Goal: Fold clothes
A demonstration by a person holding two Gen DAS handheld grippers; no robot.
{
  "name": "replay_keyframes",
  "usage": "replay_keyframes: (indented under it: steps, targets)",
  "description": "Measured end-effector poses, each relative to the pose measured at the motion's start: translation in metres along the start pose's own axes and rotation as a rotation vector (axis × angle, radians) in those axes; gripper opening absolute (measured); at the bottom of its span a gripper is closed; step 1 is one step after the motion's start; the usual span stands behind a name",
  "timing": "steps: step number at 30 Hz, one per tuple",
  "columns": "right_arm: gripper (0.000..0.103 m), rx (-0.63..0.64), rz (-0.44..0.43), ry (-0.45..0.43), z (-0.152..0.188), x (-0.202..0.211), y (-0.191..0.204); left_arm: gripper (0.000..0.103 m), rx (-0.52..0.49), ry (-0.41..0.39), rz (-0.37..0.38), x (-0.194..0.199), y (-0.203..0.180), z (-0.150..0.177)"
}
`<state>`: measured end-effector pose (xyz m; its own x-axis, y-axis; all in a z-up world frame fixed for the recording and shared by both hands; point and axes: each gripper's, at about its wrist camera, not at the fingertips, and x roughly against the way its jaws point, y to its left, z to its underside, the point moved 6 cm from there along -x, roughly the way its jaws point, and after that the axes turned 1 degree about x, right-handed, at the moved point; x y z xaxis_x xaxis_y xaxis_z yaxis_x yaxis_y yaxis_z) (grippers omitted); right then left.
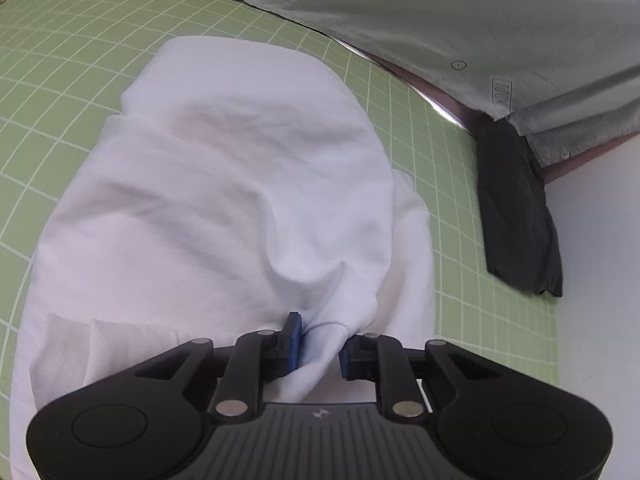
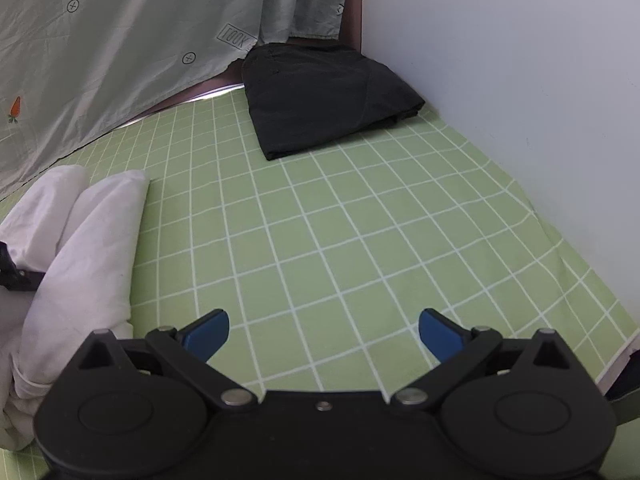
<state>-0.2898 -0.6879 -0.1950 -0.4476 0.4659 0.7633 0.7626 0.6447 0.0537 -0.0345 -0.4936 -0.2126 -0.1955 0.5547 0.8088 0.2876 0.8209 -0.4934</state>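
- A black garment [image 2: 324, 96] already lies folded flat at the far corner of the green checked sheet [image 2: 360, 240], against the white wall [image 2: 520, 80] and just below the grey printed cloth [image 2: 120, 60]; that piece looks done.
- The white garment [image 1: 224, 200] is partly folded: it lies doubled over in a long, rumpled shape down the middle of the sheet, with loose layers showing at its near end. It likely needs another fold and smoothing.
- The left gripper [image 1: 320, 344] has its blue pads pinched on a bunched fold at the near edge of the white garment, cloth filling the narrow gap between them.
- The right gripper [image 2: 324, 332] hangs over bare sheet beside the white garment, fingers spread wide, holding and touching nothing.
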Motion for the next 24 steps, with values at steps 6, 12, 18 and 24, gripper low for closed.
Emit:
replay_keyframes:
  steps: [6,12,18,24]
  targets:
    - [0.102,0.023,-0.058,-0.014,-0.009,-0.004,0.017,0.082,-0.084,-0.030,0.061,0.035,-0.024,0.007]
    - [0.102,0.067,-0.136,-0.059,-0.031,-0.005,0.061,0.082,-0.097,-0.036,0.090,0.067,-0.010,0.016]
    - [0.102,0.113,-0.236,-0.104,-0.053,-0.008,0.123,0.090,0.106,-0.149,0.228,0.117,0.022,-0.017]
    - [0.101,0.094,-0.375,-0.081,-0.068,-0.013,0.176,0.091,0.130,-0.160,0.032,0.108,0.069,-0.052]
